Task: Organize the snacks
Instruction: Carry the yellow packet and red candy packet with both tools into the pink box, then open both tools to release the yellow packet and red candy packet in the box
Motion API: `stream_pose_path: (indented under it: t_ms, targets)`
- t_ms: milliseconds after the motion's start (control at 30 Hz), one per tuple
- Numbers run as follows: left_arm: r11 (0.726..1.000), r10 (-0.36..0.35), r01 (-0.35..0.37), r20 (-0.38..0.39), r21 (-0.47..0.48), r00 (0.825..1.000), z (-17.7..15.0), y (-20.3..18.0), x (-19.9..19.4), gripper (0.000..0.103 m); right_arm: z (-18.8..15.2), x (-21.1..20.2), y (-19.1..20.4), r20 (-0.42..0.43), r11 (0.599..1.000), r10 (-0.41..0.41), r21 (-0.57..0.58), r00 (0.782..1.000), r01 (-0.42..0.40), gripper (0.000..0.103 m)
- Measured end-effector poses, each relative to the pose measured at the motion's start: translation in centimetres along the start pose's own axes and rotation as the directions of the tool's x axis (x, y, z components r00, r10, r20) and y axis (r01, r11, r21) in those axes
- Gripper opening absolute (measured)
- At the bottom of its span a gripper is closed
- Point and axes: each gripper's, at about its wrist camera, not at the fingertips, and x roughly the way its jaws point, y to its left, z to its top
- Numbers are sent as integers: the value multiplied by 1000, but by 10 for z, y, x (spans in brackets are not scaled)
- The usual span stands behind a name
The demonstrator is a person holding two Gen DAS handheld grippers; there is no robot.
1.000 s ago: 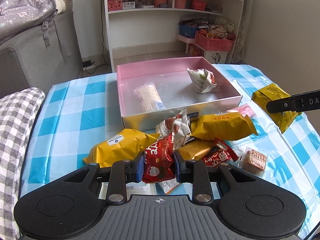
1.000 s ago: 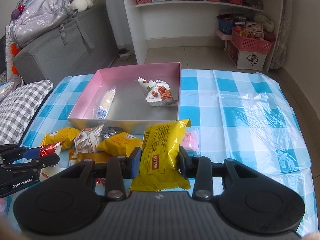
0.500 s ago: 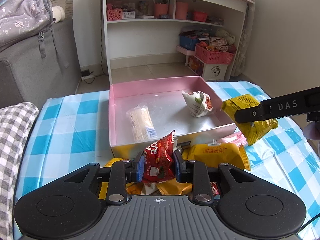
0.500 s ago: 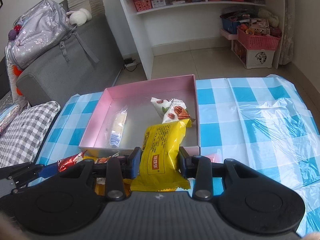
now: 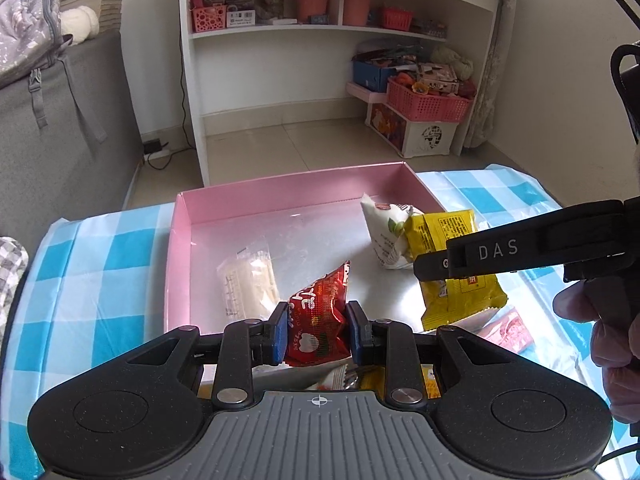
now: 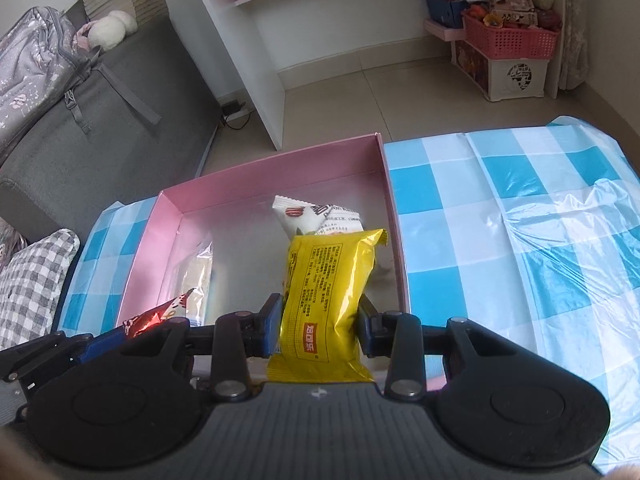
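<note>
My left gripper (image 5: 318,330) is shut on a red snack packet (image 5: 318,320) and holds it over the near edge of the pink box (image 5: 288,194). My right gripper (image 6: 319,322) is shut on a yellow snack packet (image 6: 326,296), held over the box's right half (image 6: 276,168); it also shows in the left wrist view (image 5: 452,268). In the box lie a clear-wrapped pale snack (image 5: 248,286) at the left and a white packet (image 5: 386,236) at the right. The red packet's tip shows in the right wrist view (image 6: 154,316).
The box stands on a blue-and-white checked tablecloth (image 6: 500,208). More loose snacks lie below my left gripper (image 5: 340,378), and a pink packet (image 5: 506,330) lies right of the box. A grey sofa (image 6: 100,120) and a white shelf unit (image 5: 320,40) stand beyond the table.
Both grippers have lifted their packets from the table and moved forward over the pink box. The yellow packet now hangs above the box's right side, the red one above its near edge.
</note>
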Motion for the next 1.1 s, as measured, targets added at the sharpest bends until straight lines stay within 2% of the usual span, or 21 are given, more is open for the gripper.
stream_pose_path:
  t_ms: [200,433,567,633,733,800,1100]
  targets:
    - [999,-20,20,-4,-42,1000,-4,6,26,27,4,14,5,33,998,-26,-54,999,28,34]
    - [998,-37,36,-17,-57,999,-2,10,40,28,6,20,2,32,998,-41,-55,999,43,35]
    - [997,-41,40,-14,-63,999,-1,13,39,31,7,20,5,28,996,-48,-70,998,50,42]
    - [997,-52,51,-13,-64,999,0,15,36,37,7,18,5,35,996,-52,-76,998,55,49]
    - [997,-49,49,-3,-59,999,0,16,30,53,9,12,6,46,997,-43,-69,998,46,55]
    - [998,-48,48,-8,-49,999,1,15,27,56,9,6,7,49,997,-28,-69,998,32,63]
    - [1000,-22,22,-27,2,999,-1,10,1,74,7,-21,18,76,993,-34,-110,997,42,79]
